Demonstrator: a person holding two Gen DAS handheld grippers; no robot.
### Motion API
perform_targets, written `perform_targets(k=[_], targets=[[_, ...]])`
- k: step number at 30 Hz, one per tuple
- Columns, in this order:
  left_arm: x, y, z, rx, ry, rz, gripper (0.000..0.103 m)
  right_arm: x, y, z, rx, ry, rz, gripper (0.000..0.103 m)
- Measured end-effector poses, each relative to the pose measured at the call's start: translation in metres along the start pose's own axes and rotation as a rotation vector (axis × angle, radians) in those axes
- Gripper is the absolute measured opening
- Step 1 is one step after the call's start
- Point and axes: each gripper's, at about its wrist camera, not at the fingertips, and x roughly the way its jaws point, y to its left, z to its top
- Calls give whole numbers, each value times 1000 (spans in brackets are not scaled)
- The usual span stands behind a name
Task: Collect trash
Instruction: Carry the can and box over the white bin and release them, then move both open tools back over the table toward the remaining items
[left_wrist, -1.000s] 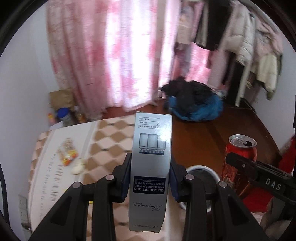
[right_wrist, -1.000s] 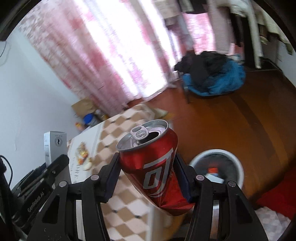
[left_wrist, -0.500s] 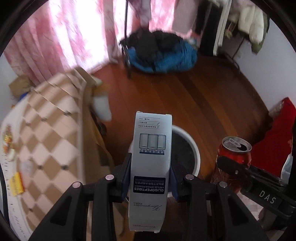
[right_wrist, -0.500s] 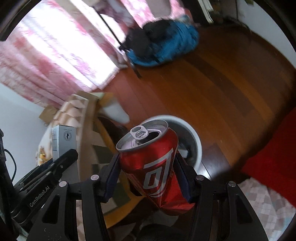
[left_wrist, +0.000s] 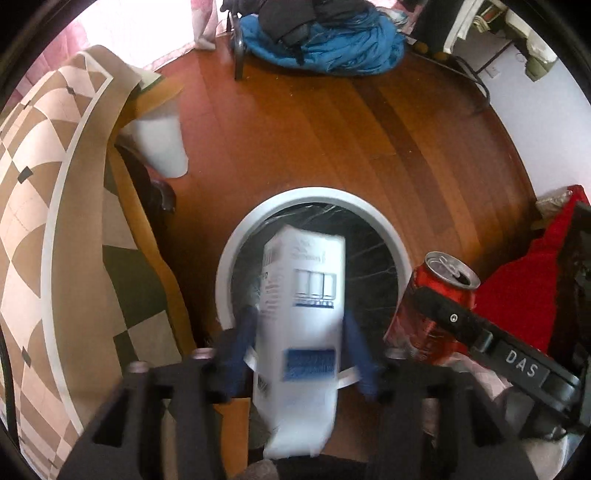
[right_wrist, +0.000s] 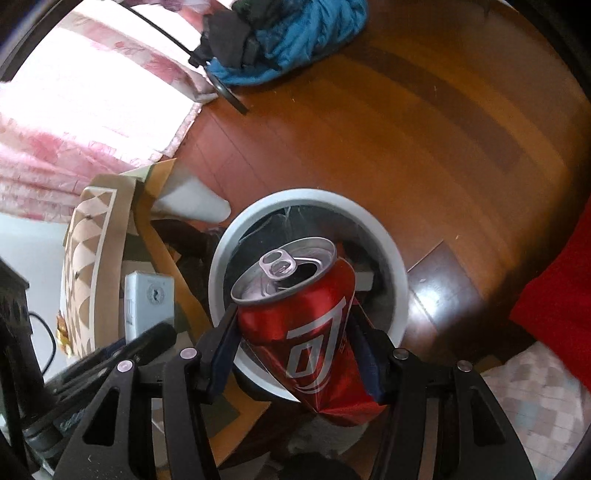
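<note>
Left tongs (left_wrist: 299, 345) are standing parted, the one white-and-blue cardboard carton (left_wrist: 301, 314) blurring loose between them above the one round white-rimmed, black-lined bin (left_wrist: 236, 254); right tongs (right_wrist: 295, 350) are clenching the one dented red aluminium can (right_wrist: 299, 325) over that bin. Risk: the carton is tilting and could be clipping the rim and landing on the wooden floor (left_wrist: 314, 129); the can, gripped askew, could be slipping out early.

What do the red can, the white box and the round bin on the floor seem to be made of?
The red can looks like thin painted metal: glossy sheen, bare silvery top with a pull tab, and dents near its base. The white box seems to be printed cardboard, with folded edges and a matt face, though it is blurred. The bin looks like matt pale plastic, lined with a shiny black bag; I can't be sure.
</note>
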Motion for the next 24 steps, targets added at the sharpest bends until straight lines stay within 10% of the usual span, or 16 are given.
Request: perform_targets(k=[4,6,11,24], targets=[[-1,6,1,-17,-2,12,78,12,0,0,-16,18,-43,84],[-4,9,-1,-13,-12,66,102,11,2,-3,-30,15,-99,90],[-10,14,-11,14,-47,162,103,8,6,-17,-110,32,-342,103],[-44,10,-23,43,-118,203,103,-23,15,-39,-120,13,-435,103]])
